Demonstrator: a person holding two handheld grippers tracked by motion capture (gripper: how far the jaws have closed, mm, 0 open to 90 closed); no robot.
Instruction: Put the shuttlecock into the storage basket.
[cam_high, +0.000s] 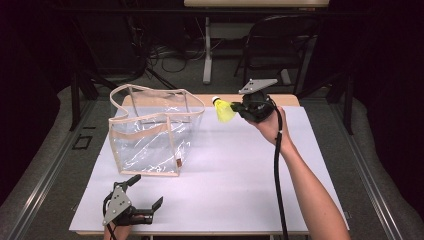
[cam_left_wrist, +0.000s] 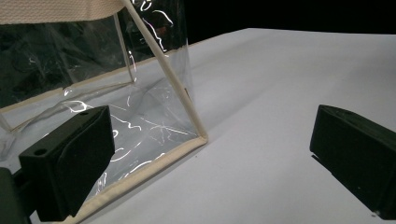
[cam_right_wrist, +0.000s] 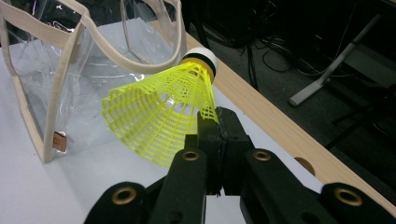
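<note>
Shuttlecock (cam_right_wrist: 159, 116) clamped by skirt edge in right gripper (cam_high: 239, 107), held above table (cam_high: 240, 175) beside bag (cam_high: 150, 132); left gripper (cam_high: 147, 192) rested near bag corner, jaws spread, nothing held.

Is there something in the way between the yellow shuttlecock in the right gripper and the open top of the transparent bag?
Nothing visible blocks it. The right gripper holds the shuttlecock above the table, beside the clear bag, with open air between. The bag's beige handles arch over its mouth and may need avoiding.
</note>
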